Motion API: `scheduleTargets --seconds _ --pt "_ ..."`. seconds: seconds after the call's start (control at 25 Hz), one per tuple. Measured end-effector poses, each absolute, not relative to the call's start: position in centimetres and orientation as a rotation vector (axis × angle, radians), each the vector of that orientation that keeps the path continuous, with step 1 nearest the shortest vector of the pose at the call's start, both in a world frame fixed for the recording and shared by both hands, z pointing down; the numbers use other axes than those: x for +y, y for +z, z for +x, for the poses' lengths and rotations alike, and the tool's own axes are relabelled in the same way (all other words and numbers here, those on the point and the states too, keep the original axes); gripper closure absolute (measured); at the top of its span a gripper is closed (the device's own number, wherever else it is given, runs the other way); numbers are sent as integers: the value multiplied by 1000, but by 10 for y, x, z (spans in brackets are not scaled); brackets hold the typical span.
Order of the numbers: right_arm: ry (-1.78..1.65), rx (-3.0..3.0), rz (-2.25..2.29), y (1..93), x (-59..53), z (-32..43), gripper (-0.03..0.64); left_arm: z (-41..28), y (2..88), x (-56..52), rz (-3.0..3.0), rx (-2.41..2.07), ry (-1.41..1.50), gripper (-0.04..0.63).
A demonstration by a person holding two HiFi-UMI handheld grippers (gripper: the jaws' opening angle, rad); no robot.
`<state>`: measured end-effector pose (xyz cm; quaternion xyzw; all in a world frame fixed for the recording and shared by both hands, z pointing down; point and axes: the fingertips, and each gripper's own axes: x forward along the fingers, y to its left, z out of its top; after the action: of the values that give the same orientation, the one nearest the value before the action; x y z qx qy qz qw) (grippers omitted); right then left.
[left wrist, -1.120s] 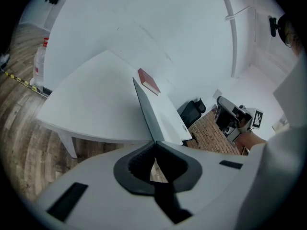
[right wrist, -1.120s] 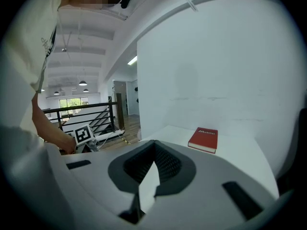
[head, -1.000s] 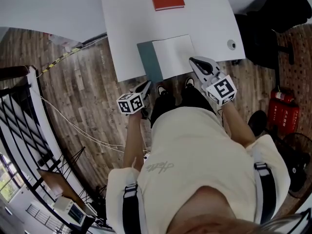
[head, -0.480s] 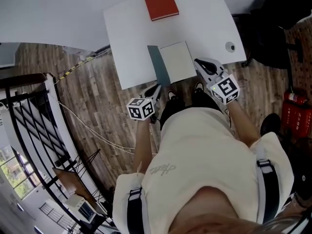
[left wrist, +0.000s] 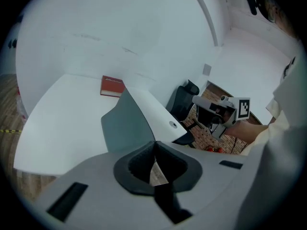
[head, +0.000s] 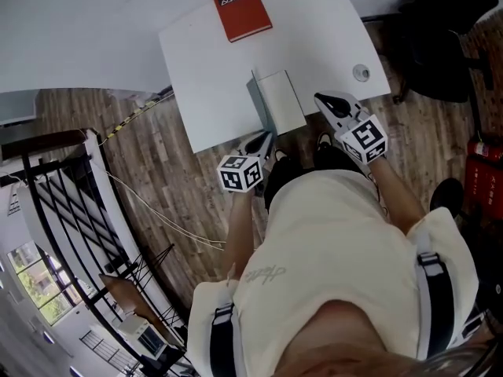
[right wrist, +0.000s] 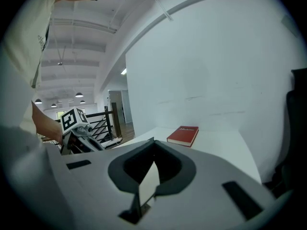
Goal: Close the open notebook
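white table [head: 204, 69] carries a red book [head: 242, 10] and the notebook [head: 281, 100].

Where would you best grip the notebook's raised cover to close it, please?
Pinch the grey cover by its free upper edge, near corner, left claw coming from the left: it stands tilted, hinged at the spine, leaving that edge exposed.

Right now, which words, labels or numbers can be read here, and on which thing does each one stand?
"Mobi...", white print, its ending blurred: on the red book.
Script print on the person's shirt: too blurred to read.
The cubes of the left gripper and the right gripper carry square patterns, no words.
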<state>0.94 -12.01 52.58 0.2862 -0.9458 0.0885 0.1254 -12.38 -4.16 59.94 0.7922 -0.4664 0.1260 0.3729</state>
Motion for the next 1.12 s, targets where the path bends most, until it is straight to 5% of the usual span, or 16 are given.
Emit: scheduleTargets --seconds 1.12 --pt "353 -2706 880 559 -143 87 609 -39 650 -71 1968 -1186 561 565"
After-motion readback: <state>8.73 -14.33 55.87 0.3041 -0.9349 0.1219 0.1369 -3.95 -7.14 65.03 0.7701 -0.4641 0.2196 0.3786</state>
